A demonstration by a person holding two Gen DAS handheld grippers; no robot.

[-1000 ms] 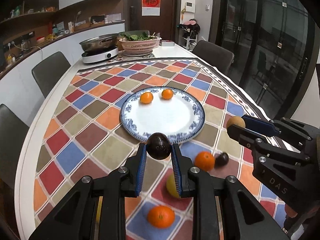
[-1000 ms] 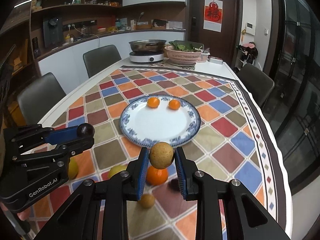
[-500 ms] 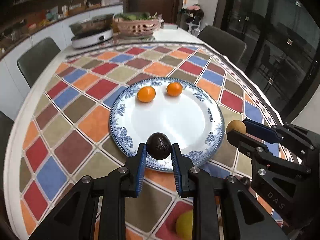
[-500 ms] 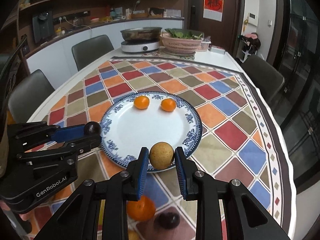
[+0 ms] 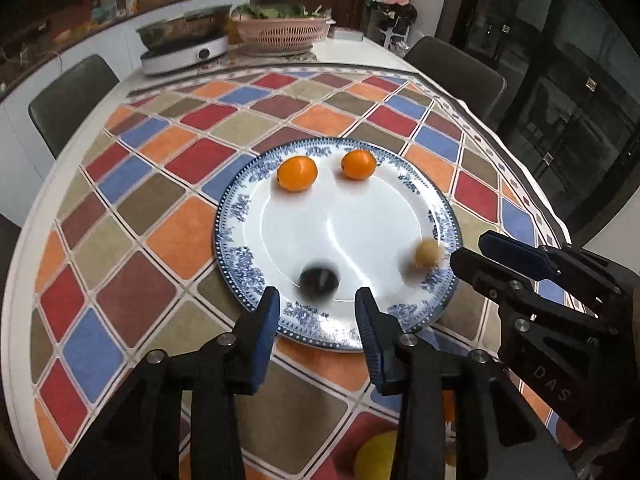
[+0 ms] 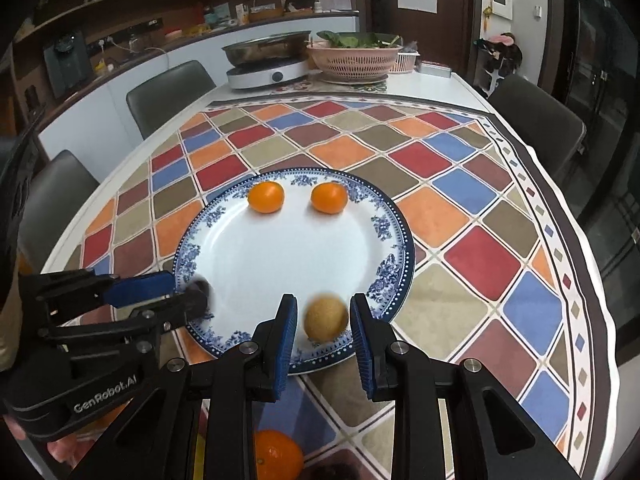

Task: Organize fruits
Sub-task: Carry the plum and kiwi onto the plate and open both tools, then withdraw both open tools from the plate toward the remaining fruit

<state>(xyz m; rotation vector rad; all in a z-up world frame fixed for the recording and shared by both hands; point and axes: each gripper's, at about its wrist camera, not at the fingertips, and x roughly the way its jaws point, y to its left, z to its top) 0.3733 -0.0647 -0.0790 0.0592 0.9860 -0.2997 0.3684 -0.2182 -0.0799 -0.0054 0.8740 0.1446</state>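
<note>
Dark fruit [image 5: 319, 278] between parted left gripper [image 5: 316, 308] jaws

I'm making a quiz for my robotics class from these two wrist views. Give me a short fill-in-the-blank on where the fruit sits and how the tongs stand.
1. On the far side of the blue-rimmed plate lie ____ small oranges.
2. The left tongs are ____, with the dark fruit loose in front of them.
3. The tan fruit in front of the right tongs is over the ____.
4. The pink basket at the table's far end holds leafy ____.

Missing words: two; open; plate; greens
</note>
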